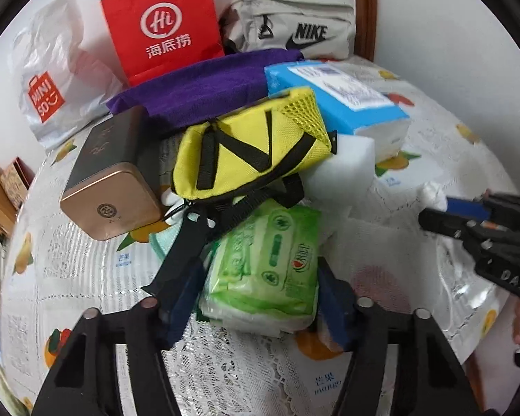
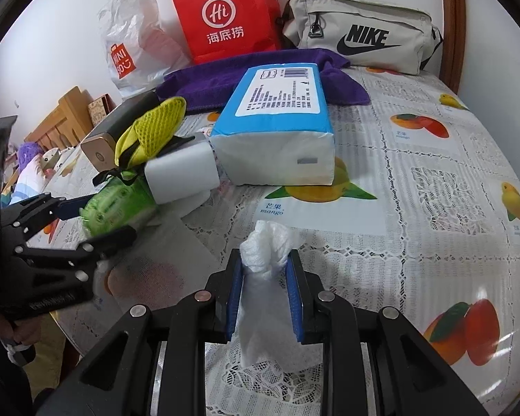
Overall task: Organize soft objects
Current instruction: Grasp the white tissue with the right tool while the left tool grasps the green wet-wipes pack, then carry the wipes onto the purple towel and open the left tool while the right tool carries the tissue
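Left hand-held gripper [image 1: 260,298] closes its blue pads on the green wet-wipe pack [image 1: 263,263], which lies on the worktop [image 2: 416,208] just in front of the yellow pouch [image 1: 256,145]. Right hand-held gripper [image 2: 265,277] pinches a crumpled white tissue [image 2: 267,246], held to the right of the pouch. Blue tissue pack [image 2: 277,121] lies beside the pouch; purple towel [image 1: 204,86] behind it.

wet-wipe pack [image 1: 265,263], between the left gripper's pads: glossy green plastic film
tissue [image 2: 265,253], in the right gripper's jaws: crinkled white paper
pouch [image 1: 253,142], beyond the wipes: yellow woven cloth, mesh corner
tin box [image 1: 111,180]: brushed gold metal, satin
towel [image 2: 260,79]: purple fluffy cloth
tablecloth [image 2: 416,180]: shiny plastic with lace pattern
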Tool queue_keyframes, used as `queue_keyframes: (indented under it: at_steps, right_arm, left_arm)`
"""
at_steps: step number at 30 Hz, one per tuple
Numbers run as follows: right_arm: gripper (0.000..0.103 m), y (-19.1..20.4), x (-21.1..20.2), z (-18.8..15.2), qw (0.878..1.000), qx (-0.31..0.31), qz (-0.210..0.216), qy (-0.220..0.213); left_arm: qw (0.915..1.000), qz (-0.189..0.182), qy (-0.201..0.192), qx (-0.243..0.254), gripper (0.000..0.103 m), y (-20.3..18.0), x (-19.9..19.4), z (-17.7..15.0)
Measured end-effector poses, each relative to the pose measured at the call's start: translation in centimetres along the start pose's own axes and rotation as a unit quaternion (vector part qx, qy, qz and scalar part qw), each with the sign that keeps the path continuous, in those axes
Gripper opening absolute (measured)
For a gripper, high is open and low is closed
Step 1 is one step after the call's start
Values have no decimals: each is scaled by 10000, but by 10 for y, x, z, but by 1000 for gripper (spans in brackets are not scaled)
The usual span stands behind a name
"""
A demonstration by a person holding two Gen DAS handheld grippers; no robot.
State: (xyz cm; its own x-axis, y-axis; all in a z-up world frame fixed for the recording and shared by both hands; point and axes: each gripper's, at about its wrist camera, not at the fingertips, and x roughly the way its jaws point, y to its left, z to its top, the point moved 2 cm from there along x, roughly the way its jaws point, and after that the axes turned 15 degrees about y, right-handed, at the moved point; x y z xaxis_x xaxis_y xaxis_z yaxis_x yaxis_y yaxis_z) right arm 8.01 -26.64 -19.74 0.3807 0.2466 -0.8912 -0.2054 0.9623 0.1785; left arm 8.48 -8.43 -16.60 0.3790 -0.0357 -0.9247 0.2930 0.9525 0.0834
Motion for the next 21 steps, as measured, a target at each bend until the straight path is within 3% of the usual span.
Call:
queue_keyframes:
  at_steps: [4,14,21]
  right_arm:
    - [25,-1,3,2,10000,11,8,50]
    - [25,3,5,8,9999,2,-29,118]
    - [25,8,-11,21,9999,-36,-95,-7]
  left_arm:
    - [9990,-361,-81,-249,52,15,-10,-3]
    - [9946,-573,-193,-841,51,56,-28,-7]
    - [9920,-403,-317,-1156,51,86,-40,-5]
